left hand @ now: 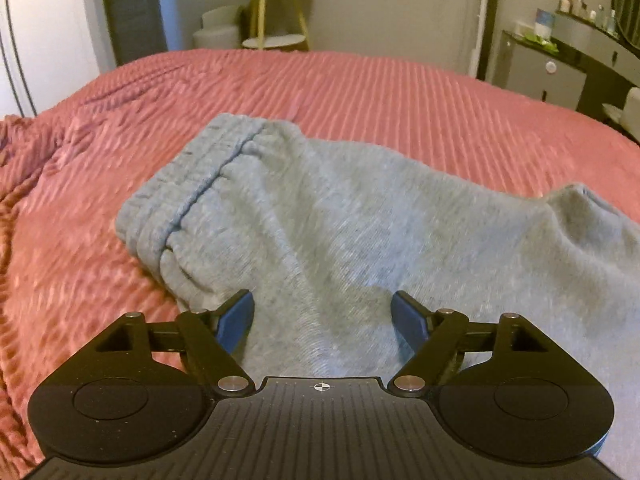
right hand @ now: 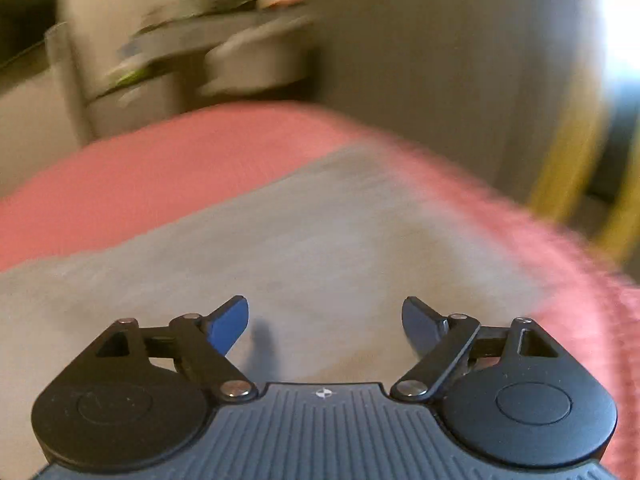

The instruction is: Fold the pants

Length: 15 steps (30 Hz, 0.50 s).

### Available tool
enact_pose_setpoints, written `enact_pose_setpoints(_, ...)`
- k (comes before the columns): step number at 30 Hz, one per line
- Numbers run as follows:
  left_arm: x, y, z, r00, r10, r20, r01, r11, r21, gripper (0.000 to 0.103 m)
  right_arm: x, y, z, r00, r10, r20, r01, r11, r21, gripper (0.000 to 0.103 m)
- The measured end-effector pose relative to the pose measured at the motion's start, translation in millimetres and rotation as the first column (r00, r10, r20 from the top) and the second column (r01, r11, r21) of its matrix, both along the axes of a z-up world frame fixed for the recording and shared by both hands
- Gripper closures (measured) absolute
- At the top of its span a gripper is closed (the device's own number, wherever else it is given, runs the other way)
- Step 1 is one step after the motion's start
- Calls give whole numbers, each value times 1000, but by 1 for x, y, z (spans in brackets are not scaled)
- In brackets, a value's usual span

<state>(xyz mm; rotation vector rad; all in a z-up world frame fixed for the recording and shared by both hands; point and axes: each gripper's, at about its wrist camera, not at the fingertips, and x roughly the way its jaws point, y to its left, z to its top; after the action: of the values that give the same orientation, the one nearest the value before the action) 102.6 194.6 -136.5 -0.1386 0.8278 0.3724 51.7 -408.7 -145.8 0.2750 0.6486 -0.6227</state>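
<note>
Grey sweatpants (left hand: pixel 360 232) lie on a pink ribbed bedspread (left hand: pixel 360 92). In the left wrist view the elastic waistband (left hand: pixel 188 192) is at the left, and the fabric runs right. My left gripper (left hand: pixel 322 312) is open and empty, just above the grey fabric near the waistband. The right wrist view is motion-blurred. It shows the pants (right hand: pixel 320 240) spread ahead toward the bed's edge. My right gripper (right hand: pixel 325 316) is open and empty, low over the fabric.
The pink bedspread (right hand: pixel 140 176) drops off at the right in the right wrist view. A yellow-legged side table (left hand: pixel 272 12) stands beyond the bed. A dresser with bottles (left hand: pixel 580 44) is at the back right.
</note>
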Motion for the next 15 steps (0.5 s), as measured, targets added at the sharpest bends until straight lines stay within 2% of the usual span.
enact_pose_setpoints(2,-2,-3,9,1000,-9,18,10,1000,-26,21,-45,-35,20,980,-91,175,68,989,134,0)
enact_pose_setpoints(4,-6,-11,20,999,-19,46,23,996,-82,15,-88,-62,25,929,-194,315,90,944,316,0)
enact_pose_setpoints(5,-7,-19,27,998,-22,59,28,994,-102,14,-106,-74,24,908,-239,344,82,907,414,0)
enact_pose_setpoints(7,-8,-39,41,995,-42,95,56,988,-147,10,-124,-88,18,900,-275,339,83,870,486,0)
enact_pose_setpoints(11,-10,-100,52,988,-82,132,106,977,-186,5,-126,-73,7,926,-214,312,32,866,500,0)
enact_pose_setpoints(13,-11,-127,45,988,-113,103,128,980,-151,5,-108,-65,0,936,-191,295,7,848,529,0)
enact_pose_setpoints(15,-16,-152,29,989,-132,67,135,989,-54,5,-98,-66,-8,946,-179,270,-8,820,572,0)
